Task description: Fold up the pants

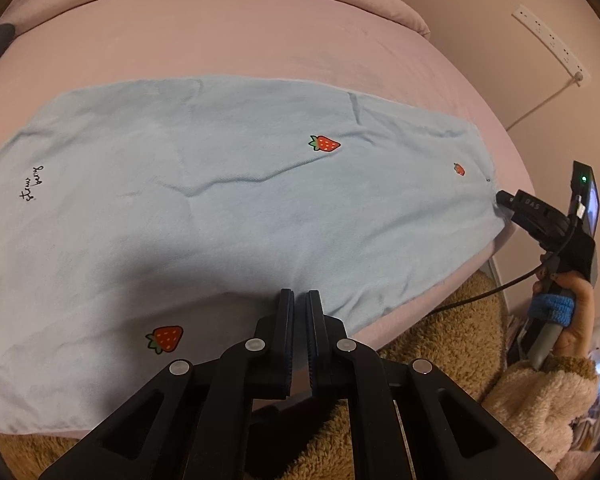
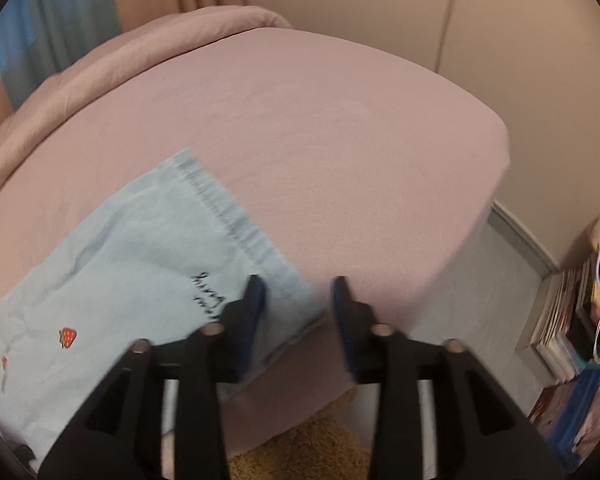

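Observation:
Light blue pants (image 1: 228, 200) printed with red strawberries lie spread flat on a pink bed (image 1: 220, 40). My left gripper (image 1: 300, 296) is shut over their near edge; whether cloth is pinched between the pads I cannot tell. In the left wrist view my right gripper (image 1: 504, 200) sits at the pants' right end, held by a hand (image 1: 572, 320) in a fluffy beige sleeve. In the right wrist view the right gripper (image 2: 298, 284) stands open, its blue-padded fingers (image 2: 256, 292) on either side of a corner of the pants (image 2: 140, 260), not pressing on it.
A rolled pink duvet (image 2: 100, 64) lies along the far side of the bed. A power strip (image 1: 552, 40) hangs on the wall. Books and bags (image 2: 568, 312) stand on the floor to the right. Brown fluffy fabric (image 1: 440, 340) is just below the bed's near edge.

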